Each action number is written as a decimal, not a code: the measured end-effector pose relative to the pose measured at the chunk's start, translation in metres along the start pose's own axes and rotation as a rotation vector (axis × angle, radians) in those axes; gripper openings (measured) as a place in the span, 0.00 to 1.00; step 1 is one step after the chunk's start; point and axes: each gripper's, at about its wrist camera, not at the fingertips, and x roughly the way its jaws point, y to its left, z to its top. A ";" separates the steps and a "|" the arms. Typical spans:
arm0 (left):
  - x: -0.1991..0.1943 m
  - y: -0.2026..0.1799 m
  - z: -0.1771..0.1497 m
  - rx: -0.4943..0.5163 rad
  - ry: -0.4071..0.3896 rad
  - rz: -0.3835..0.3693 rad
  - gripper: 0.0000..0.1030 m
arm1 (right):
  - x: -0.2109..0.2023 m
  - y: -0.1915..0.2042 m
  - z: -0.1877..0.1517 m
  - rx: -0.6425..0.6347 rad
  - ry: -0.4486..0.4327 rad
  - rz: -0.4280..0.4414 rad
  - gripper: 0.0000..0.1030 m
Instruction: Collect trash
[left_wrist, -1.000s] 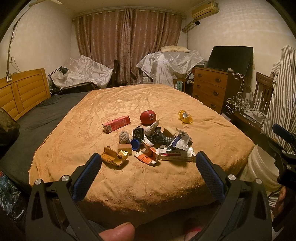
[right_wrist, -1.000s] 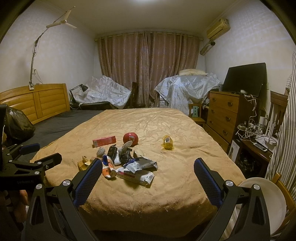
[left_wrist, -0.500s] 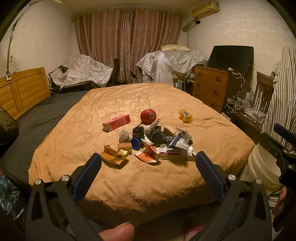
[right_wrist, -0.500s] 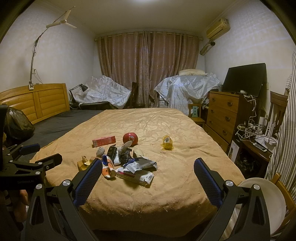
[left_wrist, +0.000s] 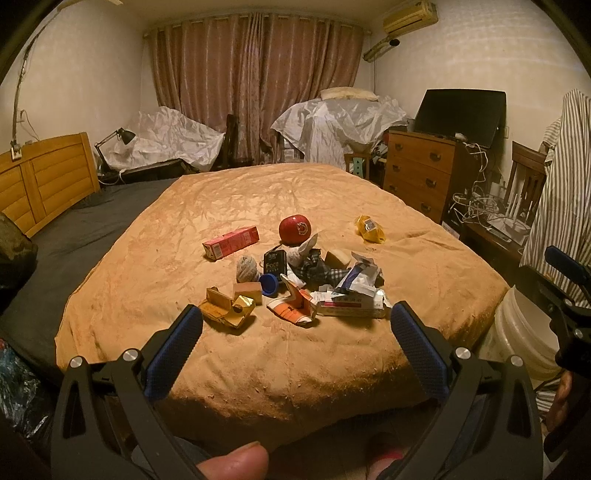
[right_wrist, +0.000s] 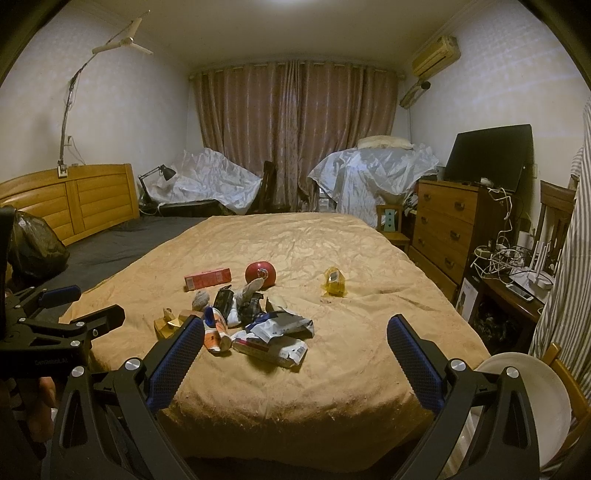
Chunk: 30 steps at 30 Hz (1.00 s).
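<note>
Heap of crumpled wrappers, cartons and small boxes (left_wrist: 295, 288) lies near the foot edge of the tan-quilted bed (left_wrist: 258, 206). Left gripper (left_wrist: 295, 339) and right gripper (right_wrist: 291, 350) hover short of it, jaws spread, empty. Risk: soft quilt lets flat wrappers slip. White plastic bucket (left_wrist: 524, 332) stands at the bed's right corner.

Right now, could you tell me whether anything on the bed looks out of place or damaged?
Yes: a heap of trash lies on the tan blanket, including a torn white wrapper and a flattened orange carton. A yellow packet lies apart, nearer the dresser.
</note>
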 end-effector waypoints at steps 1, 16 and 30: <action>0.002 0.001 -0.003 -0.002 0.003 -0.002 0.95 | 0.000 0.000 0.000 0.000 0.001 0.001 0.96; 0.157 0.084 -0.037 -0.073 0.283 0.107 0.95 | 0.067 0.003 -0.026 -0.036 0.114 0.023 0.96; 0.207 0.200 -0.048 -0.176 0.408 0.328 0.95 | 0.167 0.037 -0.039 -0.103 0.249 0.131 0.96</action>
